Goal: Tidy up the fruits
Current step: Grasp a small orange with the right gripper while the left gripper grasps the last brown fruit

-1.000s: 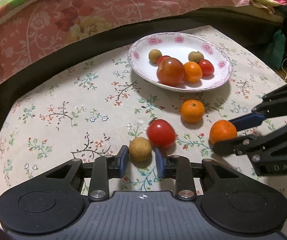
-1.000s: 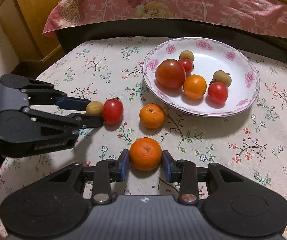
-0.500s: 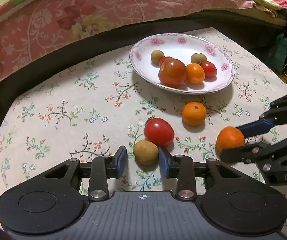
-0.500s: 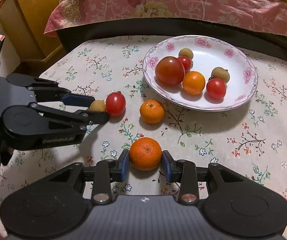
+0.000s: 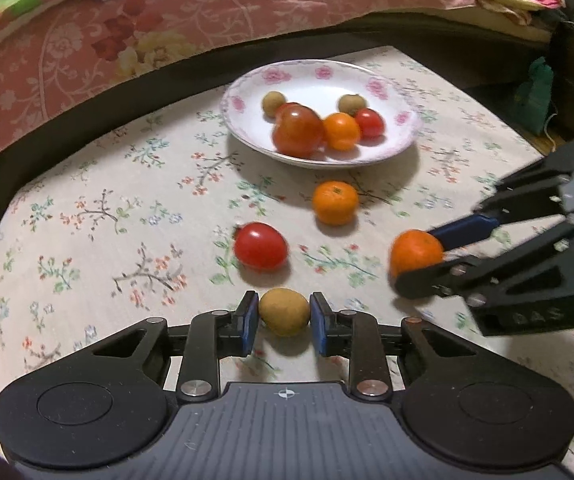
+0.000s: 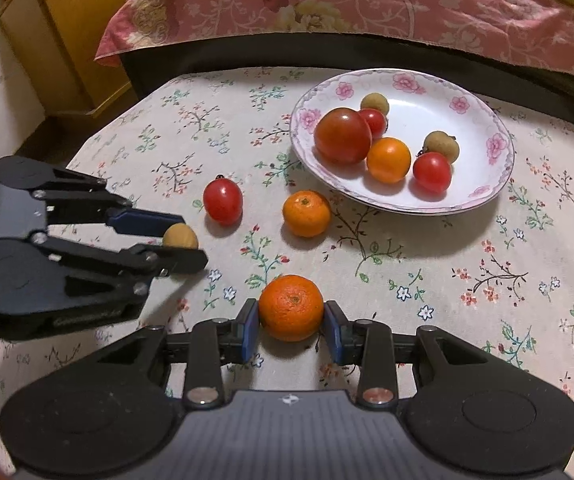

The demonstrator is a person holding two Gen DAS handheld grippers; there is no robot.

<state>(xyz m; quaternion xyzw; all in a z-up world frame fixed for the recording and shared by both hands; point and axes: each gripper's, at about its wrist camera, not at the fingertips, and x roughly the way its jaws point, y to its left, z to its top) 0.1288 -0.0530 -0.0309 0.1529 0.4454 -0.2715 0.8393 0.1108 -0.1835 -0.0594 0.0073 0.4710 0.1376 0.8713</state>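
Fruits mid-pickup: left gripper [image 5: 283, 316] pinching longan [image 5: 283, 311], right gripper [image 6: 291, 326] pinching orange [image 6: 291, 307], both near cloth. Further out, loose tomato [image 6: 223, 201], tangerine [image 6: 306, 213]. Farthest, plate [image 6: 487, 184]. Next: carry both over, release gently.

Warm, fairly dim indoor light is cast from above, and soft shadows are thrown under the plate [image 6: 403, 208] and the fruit. Motion blur is seen in the left wrist view (the right is sharper). Edges are bent by fisheye distortion.
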